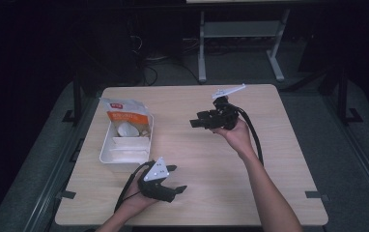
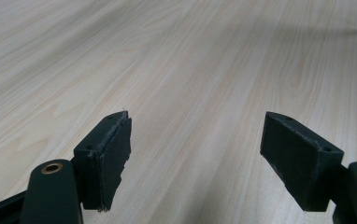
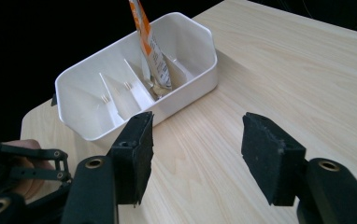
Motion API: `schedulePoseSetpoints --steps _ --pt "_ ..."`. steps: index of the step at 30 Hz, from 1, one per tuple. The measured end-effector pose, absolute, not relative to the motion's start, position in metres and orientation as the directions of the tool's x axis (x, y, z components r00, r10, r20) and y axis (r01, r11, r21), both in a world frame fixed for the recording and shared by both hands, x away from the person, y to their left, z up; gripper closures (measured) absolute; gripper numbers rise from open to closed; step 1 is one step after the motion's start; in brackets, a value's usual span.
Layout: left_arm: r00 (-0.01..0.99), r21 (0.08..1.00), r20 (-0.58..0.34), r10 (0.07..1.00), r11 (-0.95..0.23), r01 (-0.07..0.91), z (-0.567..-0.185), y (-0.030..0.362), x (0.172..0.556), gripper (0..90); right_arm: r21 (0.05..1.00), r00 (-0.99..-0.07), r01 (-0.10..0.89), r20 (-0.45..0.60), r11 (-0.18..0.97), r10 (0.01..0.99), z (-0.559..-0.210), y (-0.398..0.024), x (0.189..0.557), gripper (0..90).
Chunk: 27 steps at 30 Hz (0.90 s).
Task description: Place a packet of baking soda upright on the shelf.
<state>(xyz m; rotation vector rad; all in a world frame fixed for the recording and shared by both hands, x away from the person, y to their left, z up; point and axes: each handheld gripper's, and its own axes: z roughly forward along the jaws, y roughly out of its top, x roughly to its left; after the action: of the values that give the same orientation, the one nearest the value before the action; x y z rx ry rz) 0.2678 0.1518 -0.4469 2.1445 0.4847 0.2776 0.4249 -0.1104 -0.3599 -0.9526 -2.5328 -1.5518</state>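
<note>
Hovering low over bare table [image 1: 269, 183] at the near edge: left gripper [image 1: 177, 179], jaws spread wide, nothing between them. Pointing across the wood toward the person's right, away from the tray. Idling, by the look of it.

Holding farther out, mid-table and raised: right gripper [image 1: 195, 119], jaws likewise apart and empty, aiming leftward at the white tray [image 3: 200, 88].

Sitting at the table's left side, well apart from both grippers: tray with divided compartments, long axis running near-to-far. Standing in its far compartment, an orange-and-white packet [image 3: 152, 51], upright and leaning slightly, long axis vertical, top edge up.

Judging the step as approach or pause, nothing grasped. Next move likely calling for closing in on the packet's upper edge, jaws aligned across its thin side.
</note>
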Motion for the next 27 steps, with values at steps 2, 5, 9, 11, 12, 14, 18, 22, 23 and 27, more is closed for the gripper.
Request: schedulePoseSetpoints --steps 2,5,9,11,12,14,18,22,23,27 --pt "0.898 0.817 0.020 0.440 -0.525 0.239 -0.447 0.152 0.268 24.2 0.793 -0.810 0.515 0.326 0.327 0.487 -0.361 -0.115 0.424 40.4" --pt "0.897 0.815 0.021 0.441 -0.528 0.241 -0.447 0.152 0.268 24.1 0.789 -0.808 0.520 0.328 0.328 0.490 -0.362 -0.121 0.421 40.1" --pt "0.895 0.815 0.021 0.445 -0.526 0.243 -0.447 0.152 0.268 24.2 0.786 -0.808 0.520 0.326 0.333 0.491 -0.365 -0.127 0.416 39.3" --pt "0.895 0.816 0.021 0.445 -0.526 0.242 -0.447 0.152 0.268 24.2 0.780 -0.805 0.526 0.329 0.339 0.494 -0.367 -0.133 0.413 39.0" --pt "0.895 0.816 0.022 0.445 -0.526 0.241 -0.447 0.152 0.268 24.2 0.780 -0.805 0.526 0.329 0.339 0.494 -0.367 -0.133 0.413 39.0" --pt "0.895 0.815 0.023 0.446 -0.526 0.242 -0.447 0.152 0.269 24.2 0.784 -0.802 0.526 0.330 0.329 0.498 -0.368 -0.137 0.411 38.7" --pt "0.893 0.817 0.022 0.449 -0.523 0.243 -0.447 0.152 0.269 24.2 0.781 -0.797 0.532 0.332 0.327 0.504 -0.371 -0.143 0.407 38.3" --pt "0.891 0.817 0.020 0.453 -0.521 0.247 -0.447 0.153 0.269 24.1 0.775 -0.793 0.541 0.341 0.326 0.504 -0.374 -0.149 0.405 37.9" --pt "0.891 0.817 0.020 0.453 -0.522 0.247 -0.447 0.153 0.269 24.2 0.777 -0.794 0.539 0.340 0.325 0.504 -0.374 -0.150 0.404 37.8" --pt "0.891 0.817 0.015 0.454 -0.520 0.251 -0.447 0.153 0.270 24.2 0.776 -0.791 0.543 0.343 0.322 0.507 -0.377 -0.156 0.400 37.4"
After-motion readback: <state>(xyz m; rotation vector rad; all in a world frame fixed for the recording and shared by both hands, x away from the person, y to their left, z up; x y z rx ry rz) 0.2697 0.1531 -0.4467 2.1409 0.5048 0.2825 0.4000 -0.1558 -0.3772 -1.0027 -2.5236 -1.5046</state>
